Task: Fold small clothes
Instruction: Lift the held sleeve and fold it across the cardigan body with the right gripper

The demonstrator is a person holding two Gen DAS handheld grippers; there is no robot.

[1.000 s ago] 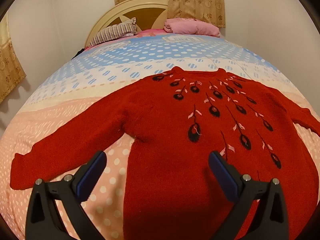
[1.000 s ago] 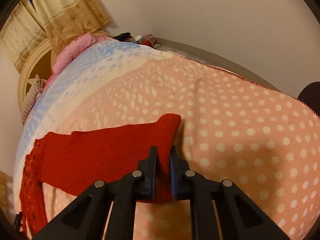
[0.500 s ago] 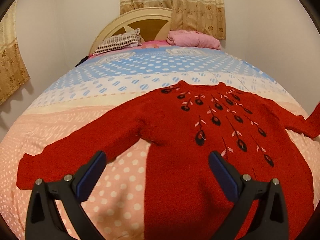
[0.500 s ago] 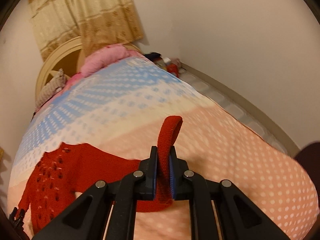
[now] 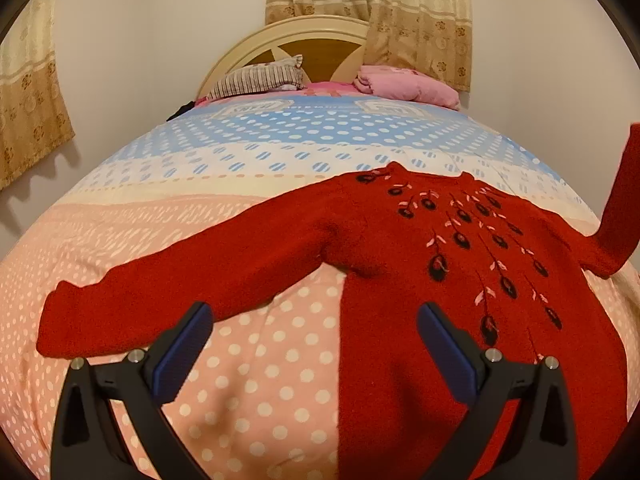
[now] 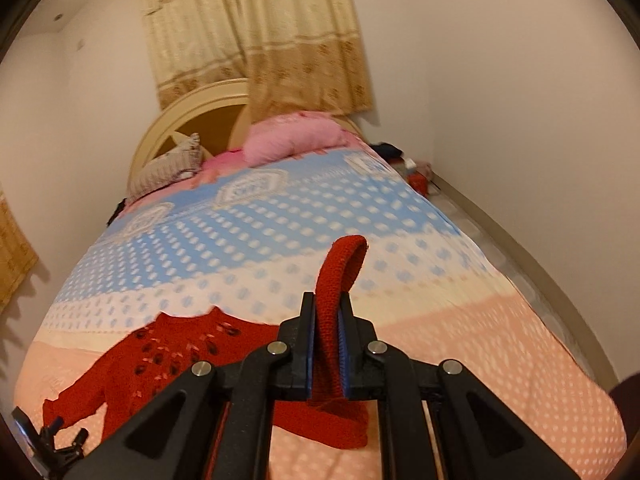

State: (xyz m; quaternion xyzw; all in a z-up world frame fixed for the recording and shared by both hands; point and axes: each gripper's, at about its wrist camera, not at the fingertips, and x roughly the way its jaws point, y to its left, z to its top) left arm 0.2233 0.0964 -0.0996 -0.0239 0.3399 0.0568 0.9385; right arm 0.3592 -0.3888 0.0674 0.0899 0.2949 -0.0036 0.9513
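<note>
Above bedspread (image 6: 460, 344), right gripper (image 6: 326, 344) pinching sweater sleeve (image 6: 340, 264)

Warm dim light, fisheye warp

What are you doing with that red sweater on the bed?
A person is starting to fold the red sweater, which lies spread on the polka-dot bedspread. The right gripper is shut on the cuff of one sleeve, lifted off the bed. The left gripper is open above the other sleeve, which lies flat, untouched.
</note>
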